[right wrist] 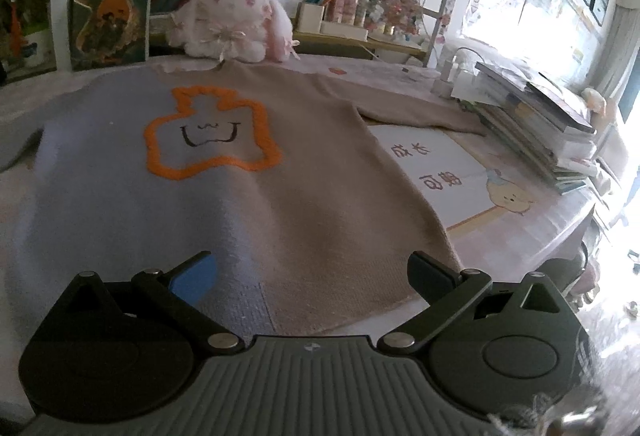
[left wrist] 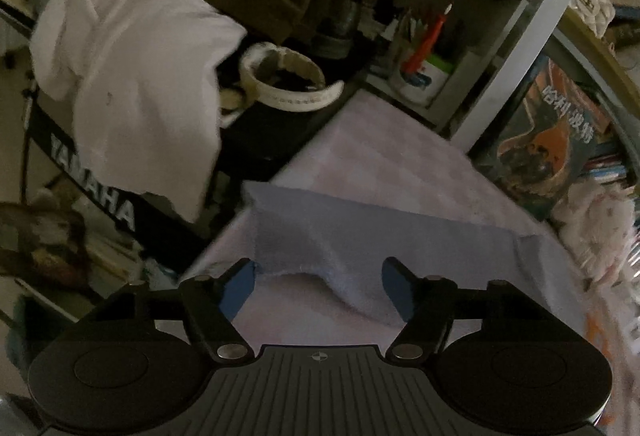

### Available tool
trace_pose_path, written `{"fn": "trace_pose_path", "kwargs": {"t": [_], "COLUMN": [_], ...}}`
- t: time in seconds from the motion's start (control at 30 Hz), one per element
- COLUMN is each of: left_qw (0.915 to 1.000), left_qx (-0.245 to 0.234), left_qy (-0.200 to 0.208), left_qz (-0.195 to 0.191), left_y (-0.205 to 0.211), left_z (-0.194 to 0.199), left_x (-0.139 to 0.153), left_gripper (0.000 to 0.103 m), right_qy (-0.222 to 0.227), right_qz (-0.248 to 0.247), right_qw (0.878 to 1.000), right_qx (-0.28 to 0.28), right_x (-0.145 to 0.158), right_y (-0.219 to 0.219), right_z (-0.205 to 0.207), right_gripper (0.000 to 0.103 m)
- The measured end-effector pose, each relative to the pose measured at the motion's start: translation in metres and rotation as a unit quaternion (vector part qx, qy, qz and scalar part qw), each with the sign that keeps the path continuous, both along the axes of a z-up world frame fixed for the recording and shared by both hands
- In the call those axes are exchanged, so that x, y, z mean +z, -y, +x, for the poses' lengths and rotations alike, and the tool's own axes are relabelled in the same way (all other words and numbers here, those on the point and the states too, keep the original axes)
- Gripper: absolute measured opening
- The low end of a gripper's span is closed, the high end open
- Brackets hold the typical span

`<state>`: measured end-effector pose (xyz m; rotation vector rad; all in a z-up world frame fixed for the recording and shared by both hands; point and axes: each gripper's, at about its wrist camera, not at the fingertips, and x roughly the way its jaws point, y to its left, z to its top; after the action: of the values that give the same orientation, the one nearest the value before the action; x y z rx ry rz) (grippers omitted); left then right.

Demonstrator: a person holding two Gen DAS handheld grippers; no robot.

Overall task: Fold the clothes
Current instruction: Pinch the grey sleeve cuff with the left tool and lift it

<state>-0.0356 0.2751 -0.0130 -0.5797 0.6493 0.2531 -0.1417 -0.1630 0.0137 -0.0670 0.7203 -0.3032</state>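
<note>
The right gripper [right wrist: 312, 276] is hovering low over the near hem of the sweater [right wrist: 288, 195], its jaws standing wide apart and holding nothing. The sweater is lying spread flat on the table [right wrist: 520, 236], half blue and half beige, with an orange figure [right wrist: 212, 131] on the chest; one sleeve is reaching toward the book stack [right wrist: 540, 127]. The left gripper [left wrist: 318, 284] is also standing open, over a blue sleeve edge [left wrist: 320, 268] that is rising in a small ridge between its jaws. I judge a sleeve fold is at hand: it is going well if the jaws are closing on the edge only, not on the layer under it, and are carrying it over without dragging the body. The right view alone is showing the whole sweater, the plush toy [right wrist: 236, 23] and the shelves; the left view alone is showing the sleeve ridge, a white garment [left wrist: 132, 75] and a keyboard [left wrist: 100, 191] beside the table.
</note>
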Motion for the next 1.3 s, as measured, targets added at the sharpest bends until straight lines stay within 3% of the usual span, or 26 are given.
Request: {"fn": "trace_pose_path", "kwargs": {"t": [0.1, 0.2, 0.23, 0.3, 0.4, 0.63, 0.8, 0.9, 1.0, 1.17, 1.3], "left_qw": [0.9994, 0.9991, 0.9992, 0.999, 0.9971, 0.9896, 0.9846, 0.9819, 0.9837, 0.9924, 0.9935], "left_qx": [-0.02, -0.028, -0.023, -0.005, 0.026, 0.072, 0.106, 0.122, 0.128, 0.103, 0.067], "left_qy": [0.004, 0.008, 0.008, 0.008, 0.004, 0.0, -0.009, -0.008, -0.004, 0.045, 0.091], "left_qz": [-0.027, -0.03, -0.03, -0.044, -0.072, -0.124, -0.139, -0.144, -0.126, -0.05, 0.014], "left_y": [0.011, 0.018, 0.017, 0.01, -0.003, -0.018, -0.025, -0.028, -0.023, 0.01, 0.053], "left_z": [0.01, 0.015, 0.015, 0.016, 0.017, 0.019, 0.019, 0.02, 0.021, 0.025, 0.034], "left_x": [0.001, -0.001, -0.001, -0.002, -0.004, -0.007, -0.012, -0.013, -0.007, 0.029, 0.065], "left_gripper": [0.068, 0.062, 0.059, 0.042, 0.031, 0.027, 0.004, 0.003, 0.003, 0.003, 0.003], "right_qy": [-0.003, -0.005, -0.005, -0.006, -0.012, -0.018, -0.015, -0.011, -0.007, -0.003, 0.0], "right_qz": [-0.001, -0.003, -0.004, -0.003, 0.001, 0.002, -0.006, -0.009, -0.012, -0.011, -0.006], "right_qw": [1.0, 1.0, 1.0, 1.0, 1.0, 1.0, 1.0, 1.0, 0.999, 0.997, 0.993], "right_qx": [-0.005, -0.005, -0.005, -0.005, -0.011, -0.012, 0.008, 0.02, 0.034, 0.073, 0.121], "right_x": [0.0, 0.0, 0.0, -0.001, -0.003, -0.005, -0.005, -0.005, -0.005, -0.008, -0.007], "right_y": [0.002, 0.002, 0.003, 0.003, 0.007, 0.011, 0.013, 0.017, 0.024, 0.041, 0.061], "right_z": [0.0, 0.0, -0.001, -0.001, -0.002, 0.002, 0.004, 0.006, 0.009, 0.021, 0.036], "right_gripper": [0.103, 0.103, 0.103, 0.103, 0.103, 0.103, 0.103, 0.103, 0.103, 0.103, 0.103]}}
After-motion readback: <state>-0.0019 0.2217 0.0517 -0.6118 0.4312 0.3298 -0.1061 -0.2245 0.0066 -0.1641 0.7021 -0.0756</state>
